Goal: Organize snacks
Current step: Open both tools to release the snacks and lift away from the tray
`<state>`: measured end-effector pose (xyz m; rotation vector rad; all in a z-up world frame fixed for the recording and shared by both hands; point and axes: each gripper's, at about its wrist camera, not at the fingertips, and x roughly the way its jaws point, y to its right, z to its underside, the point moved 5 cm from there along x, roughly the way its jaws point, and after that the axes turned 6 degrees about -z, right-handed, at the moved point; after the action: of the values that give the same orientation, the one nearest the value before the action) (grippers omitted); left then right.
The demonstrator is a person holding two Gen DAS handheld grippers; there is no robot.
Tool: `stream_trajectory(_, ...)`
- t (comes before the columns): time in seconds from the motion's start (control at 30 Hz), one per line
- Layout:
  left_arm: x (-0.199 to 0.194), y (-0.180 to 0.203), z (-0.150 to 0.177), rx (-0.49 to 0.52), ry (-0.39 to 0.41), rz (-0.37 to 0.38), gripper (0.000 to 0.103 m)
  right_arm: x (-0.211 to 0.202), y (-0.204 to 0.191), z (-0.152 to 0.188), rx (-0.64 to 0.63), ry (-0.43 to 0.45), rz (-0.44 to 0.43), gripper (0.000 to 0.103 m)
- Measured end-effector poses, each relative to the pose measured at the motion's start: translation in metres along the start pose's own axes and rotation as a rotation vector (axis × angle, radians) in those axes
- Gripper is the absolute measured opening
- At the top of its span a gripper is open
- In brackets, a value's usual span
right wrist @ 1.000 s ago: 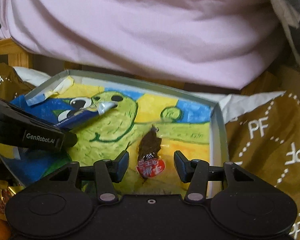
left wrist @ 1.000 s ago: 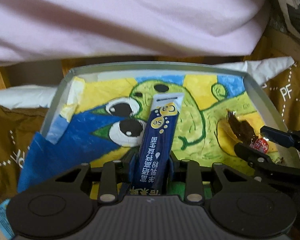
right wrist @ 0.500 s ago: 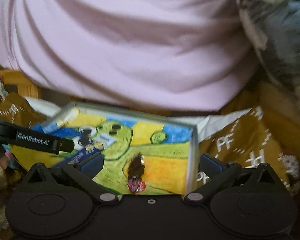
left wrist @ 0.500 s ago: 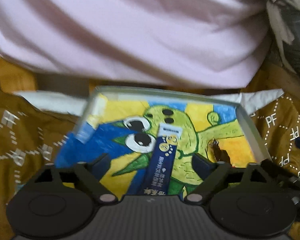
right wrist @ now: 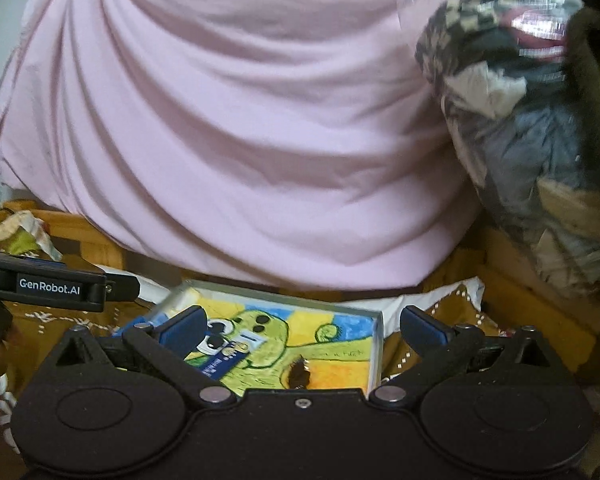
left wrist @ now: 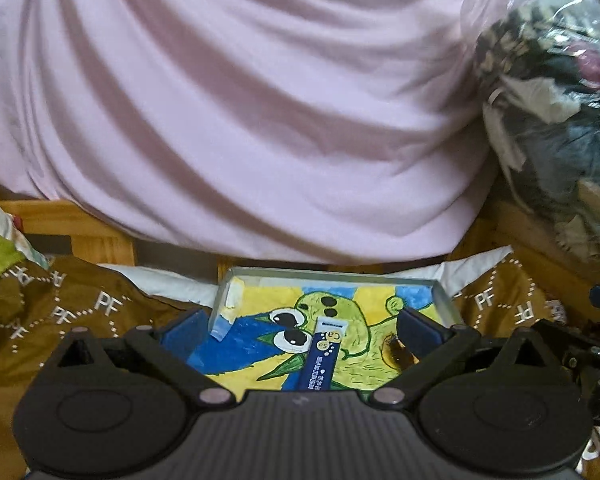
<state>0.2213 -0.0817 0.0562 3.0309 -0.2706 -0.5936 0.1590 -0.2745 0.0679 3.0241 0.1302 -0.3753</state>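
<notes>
We see a dark blue stick pack (left wrist: pixel 321 360) with a white top end and yellow circles with letters on it; it lies flat and points away from us. The second snack is a small dark brown one in a clear wrapper (right wrist: pixel 299 374), and its lower end is hidden behind the right claw's body.

Both snacks lie in a shallow tray (left wrist: pixel 328 272) with grey walls, and the bottom of the tray has a painted green creature on yellow and blue. The tray stands on a brown cloth (left wrist: pixel 76 308) with white "PF" letters. Behind the tray hangs a pink fabric (left wrist: pixel 240 100), and to the right of it is a clear bag (left wrist: pixel 552 120) full of mixed things.

The left claw (left wrist: pixel 300 328) is wide open and holds nothing; the stick pack lies below it, between its fingers but not touching them. The right claw (right wrist: pixel 302 326) is also wide open and empty; the brown snack lies below the gap, and the stick pack is under its left finger.

One second ago the left claw was closed on the stick pack and the right claw was low around the brown snack. Now both claws have let go and pulled back and up, so the tray looks smaller and further.
</notes>
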Motion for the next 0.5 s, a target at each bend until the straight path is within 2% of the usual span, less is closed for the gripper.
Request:
stream_trajectory(0.17, -0.037, -0.016, 0.008, -0.011, 0.051, -0.016, 0.103, -0.035, -0.008, -0.002, 0.018, 0.028, -0.023, 0.102)
stream_trajectory(0.3, -0.055, -0.028, 0.026, -0.035, 0.023, -0.011, 0.103, -0.052, -0.018, 0.007, 0.018, 0.026, -0.054, 0.102)
stream_trajectory(0.5, -0.074, -0.039, 0.053, -0.002, -0.014, -0.033, 0.103, -0.069, -0.034, 0.027, -0.003, -0.002, -0.096, 0.102)
